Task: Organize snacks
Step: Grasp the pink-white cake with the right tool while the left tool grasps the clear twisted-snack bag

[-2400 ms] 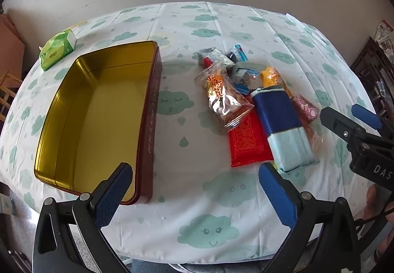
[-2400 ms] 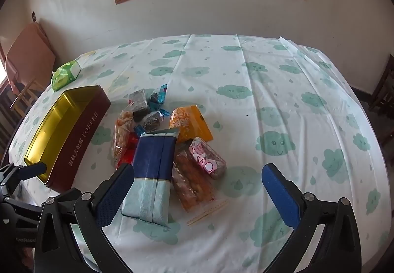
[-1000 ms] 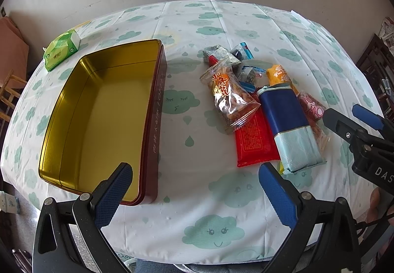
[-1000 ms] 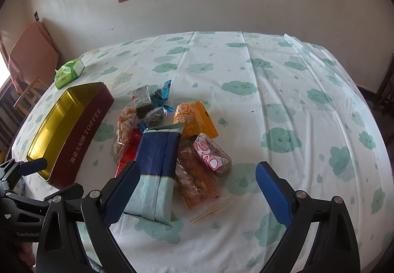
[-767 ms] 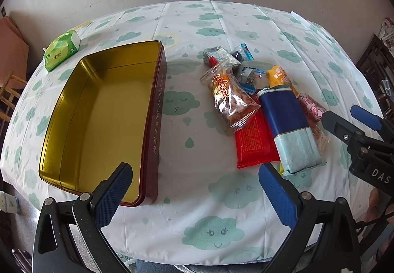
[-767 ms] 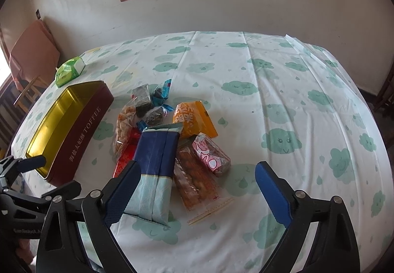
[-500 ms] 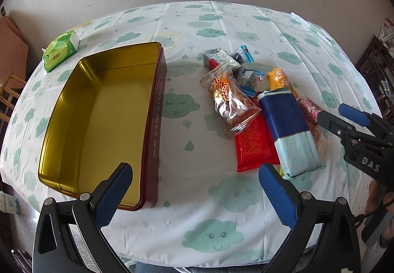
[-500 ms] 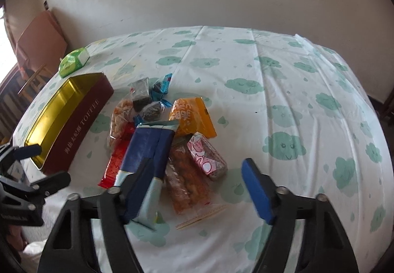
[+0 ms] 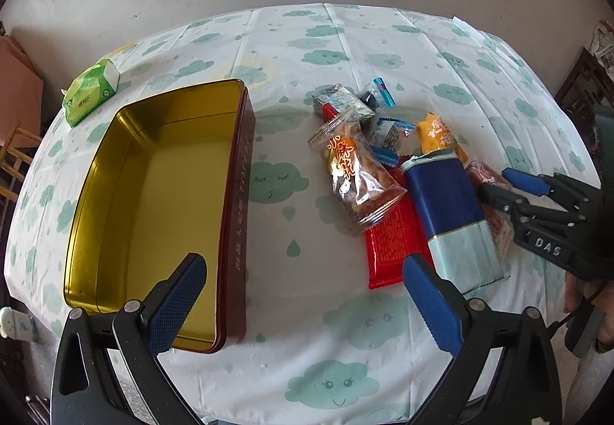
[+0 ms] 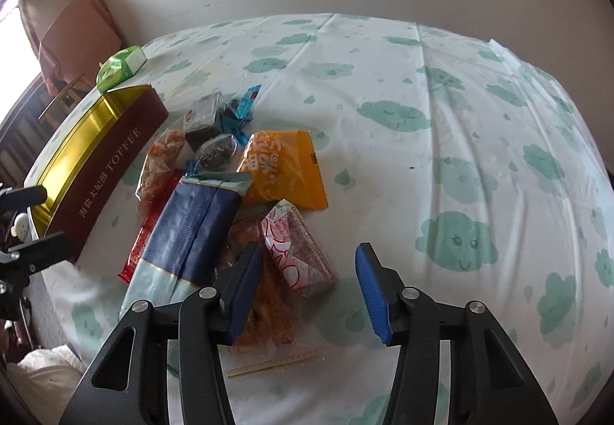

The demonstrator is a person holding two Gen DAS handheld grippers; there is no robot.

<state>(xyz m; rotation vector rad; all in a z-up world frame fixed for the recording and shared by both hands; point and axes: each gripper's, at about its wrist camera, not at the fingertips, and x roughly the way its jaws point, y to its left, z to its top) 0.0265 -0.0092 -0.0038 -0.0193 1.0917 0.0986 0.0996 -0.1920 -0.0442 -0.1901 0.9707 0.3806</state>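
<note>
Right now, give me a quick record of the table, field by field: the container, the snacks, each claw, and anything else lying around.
container: toffee tin, lid off, gold inside, nothing in it
snacks: pile on the tablecloth beside the tin, none in it
top of pile: navy packet across the red packet
near right claw: pink-and-white packet, orange packet
left claw: open, low over the near table edge, holding nothing
right claw: open, low over the pink-and-white packet, not gripping
other: green tissue pack beyond the tin
</note>
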